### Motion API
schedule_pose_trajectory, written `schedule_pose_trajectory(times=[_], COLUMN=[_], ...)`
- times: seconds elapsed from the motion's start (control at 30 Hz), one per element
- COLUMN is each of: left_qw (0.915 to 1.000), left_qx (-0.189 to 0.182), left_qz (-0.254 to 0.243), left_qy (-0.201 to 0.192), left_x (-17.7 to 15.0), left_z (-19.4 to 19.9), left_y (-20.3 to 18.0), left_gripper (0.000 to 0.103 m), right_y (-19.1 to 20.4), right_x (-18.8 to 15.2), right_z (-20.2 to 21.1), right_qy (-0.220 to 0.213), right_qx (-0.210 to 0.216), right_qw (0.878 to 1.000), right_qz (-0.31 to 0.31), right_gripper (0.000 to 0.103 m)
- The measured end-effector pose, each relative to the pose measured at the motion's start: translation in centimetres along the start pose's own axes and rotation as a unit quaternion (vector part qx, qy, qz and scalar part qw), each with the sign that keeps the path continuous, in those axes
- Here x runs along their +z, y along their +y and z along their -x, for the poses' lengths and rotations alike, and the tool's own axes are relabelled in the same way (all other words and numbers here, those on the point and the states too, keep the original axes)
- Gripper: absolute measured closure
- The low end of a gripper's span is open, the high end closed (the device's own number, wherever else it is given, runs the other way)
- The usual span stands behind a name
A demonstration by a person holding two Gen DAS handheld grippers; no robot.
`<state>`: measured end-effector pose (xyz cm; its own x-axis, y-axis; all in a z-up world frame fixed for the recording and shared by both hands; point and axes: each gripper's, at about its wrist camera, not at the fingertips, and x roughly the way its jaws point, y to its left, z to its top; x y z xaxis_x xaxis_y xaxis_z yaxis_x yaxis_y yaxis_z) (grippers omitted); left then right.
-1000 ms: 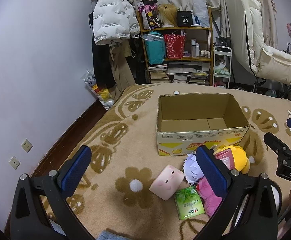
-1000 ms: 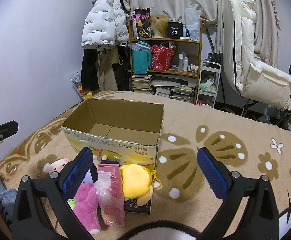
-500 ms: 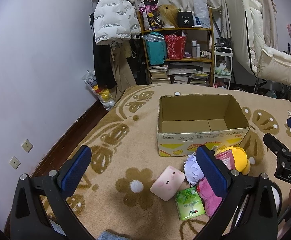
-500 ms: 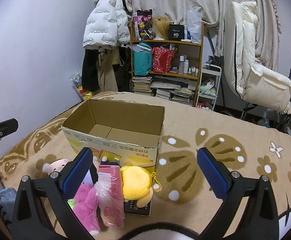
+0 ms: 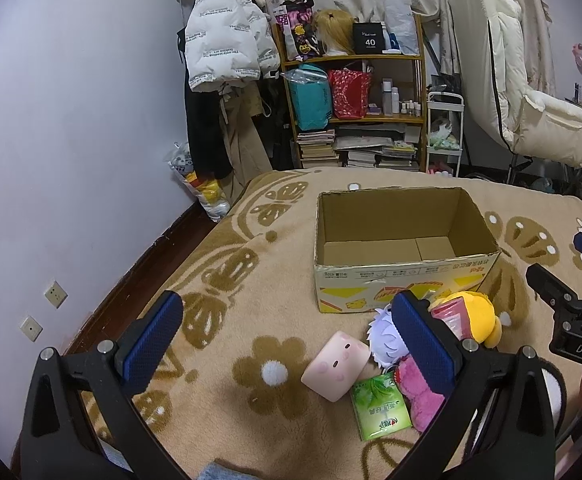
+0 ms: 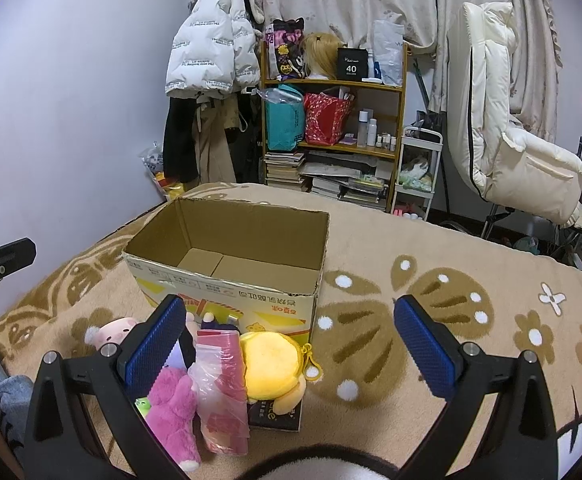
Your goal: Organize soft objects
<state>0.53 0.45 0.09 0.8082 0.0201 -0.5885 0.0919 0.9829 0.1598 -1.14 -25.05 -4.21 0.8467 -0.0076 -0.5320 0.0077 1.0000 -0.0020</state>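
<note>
Blanket (image 5: pixel 251 280) w/ empty cardboard box (image 5: pixel 403 256); soft toys (image 6: pixel 267 364) heaped beside; both grippers (image 5: pixel 287 340) (image 6: pixel 291 344) spread, empty.

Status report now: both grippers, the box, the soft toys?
Left gripper open, right gripper open, both holding nothing. Cardboard box empty. Toys piled in front: yellow plush, pink plush. Nothing blocking.

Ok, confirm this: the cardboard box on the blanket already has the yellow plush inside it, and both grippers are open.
Not quite. The cardboard box is empty; the right wrist view shows the yellow plush lying on the blanket in front of it. Both grippers are open.
</note>
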Motion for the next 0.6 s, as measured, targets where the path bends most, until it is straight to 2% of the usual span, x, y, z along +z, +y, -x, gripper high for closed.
schedule_pose_trajectory(times=[0.6], left_qw=[0.9999], left_qx=[0.003], left_qz=[-0.011], left_qy=[-0.005], left_x=[-0.37], left_z=[0.25], left_y=[-0.56], left_gripper=[0.000], right_y=[0.05], right_x=[0.01], right_z=[-0.03], right_qy=[0.000], right_qx=[-0.001], right_qw=[1.000], right_qz=[0.001], right_gripper=[0.000])
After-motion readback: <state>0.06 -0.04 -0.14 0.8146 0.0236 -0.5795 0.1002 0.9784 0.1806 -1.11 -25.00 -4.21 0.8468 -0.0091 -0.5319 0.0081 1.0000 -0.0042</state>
